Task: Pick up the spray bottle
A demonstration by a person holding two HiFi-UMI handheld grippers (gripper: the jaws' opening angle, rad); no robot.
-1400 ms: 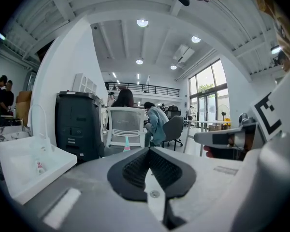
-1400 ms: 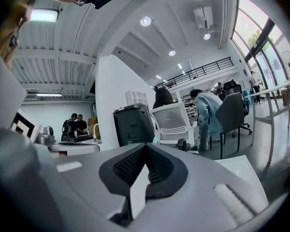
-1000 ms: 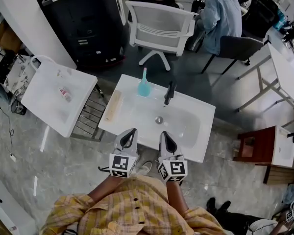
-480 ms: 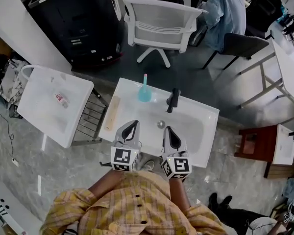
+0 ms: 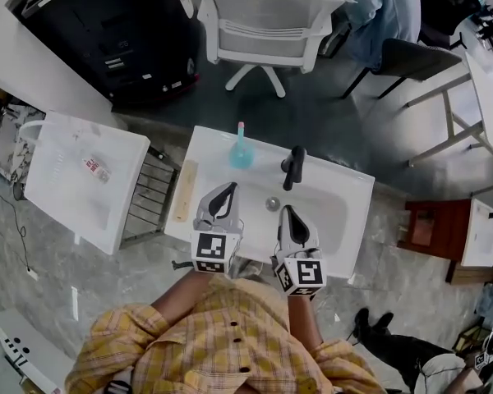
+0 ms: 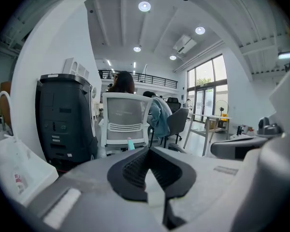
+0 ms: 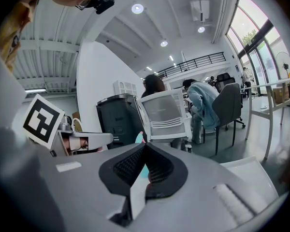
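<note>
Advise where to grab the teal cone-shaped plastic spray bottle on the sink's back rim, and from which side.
Take the teal cone-shaped spray bottle by its slim neck, above the flared base, probably coming from the near side with the left gripper: it stands upright, and the black faucet stands to its right. Jaws are shut, so open first.

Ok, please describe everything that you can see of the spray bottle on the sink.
The spray bottle is small, teal and plastic-looking, with a wide base, a thin neck and a pink top. It stands upright on the rear ledge of the white sink, just left of the black faucet. Only the ledge touches it: the left hand-held gripper and the right hand-held gripper are short of it, over the sink's front. Its nozzle is too small to tell.
</note>
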